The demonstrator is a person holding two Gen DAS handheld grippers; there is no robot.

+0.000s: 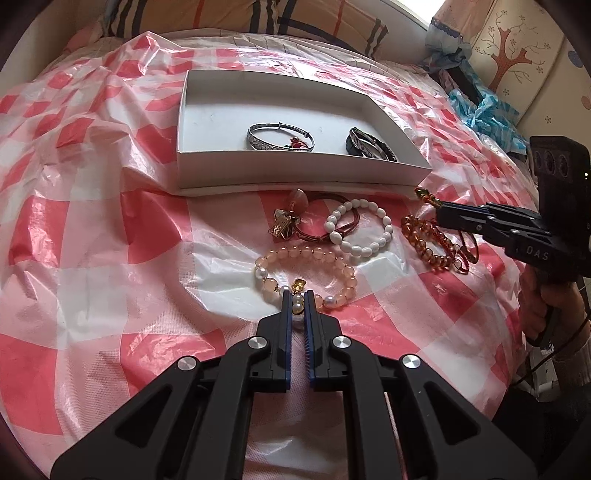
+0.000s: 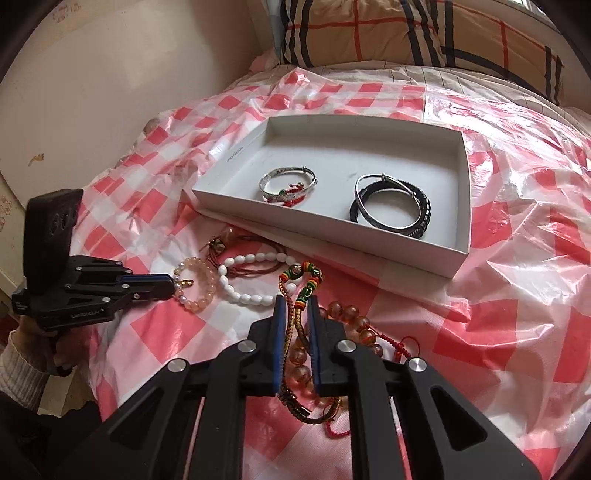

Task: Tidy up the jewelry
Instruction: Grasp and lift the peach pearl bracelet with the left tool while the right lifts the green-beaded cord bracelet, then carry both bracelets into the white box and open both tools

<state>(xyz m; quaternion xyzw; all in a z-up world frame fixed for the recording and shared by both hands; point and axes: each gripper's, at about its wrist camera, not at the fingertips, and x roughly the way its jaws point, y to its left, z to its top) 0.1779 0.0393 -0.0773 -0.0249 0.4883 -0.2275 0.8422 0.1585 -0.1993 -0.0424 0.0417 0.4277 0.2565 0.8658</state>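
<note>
My left gripper (image 1: 297, 295) is shut on the pearl section of a pink bead bracelet (image 1: 306, 254) lying on the checked sheet. It shows from the side in the right wrist view as the left gripper (image 2: 171, 288) at the pink bracelet (image 2: 201, 275). My right gripper (image 2: 297, 301) is shut on a multicoloured braided bracelet (image 2: 303, 273), whose loop sticks out past the tips. In the left wrist view the right gripper (image 1: 439, 210) hangs over an amber bead bracelet (image 1: 424, 243). Behind stands a white box (image 1: 295, 173) holding a silver bangle (image 1: 273, 147) and dark bangles (image 1: 369, 147).
A white bead bracelet (image 1: 386, 225) and a brown cord with charms (image 1: 284, 225) lie between the box and the pink bracelet. A red-and-white checked plastic sheet (image 1: 92, 221) covers the bed. A plaid pillow (image 2: 406, 33) lies behind, blue cloth (image 1: 484, 114) at the right.
</note>
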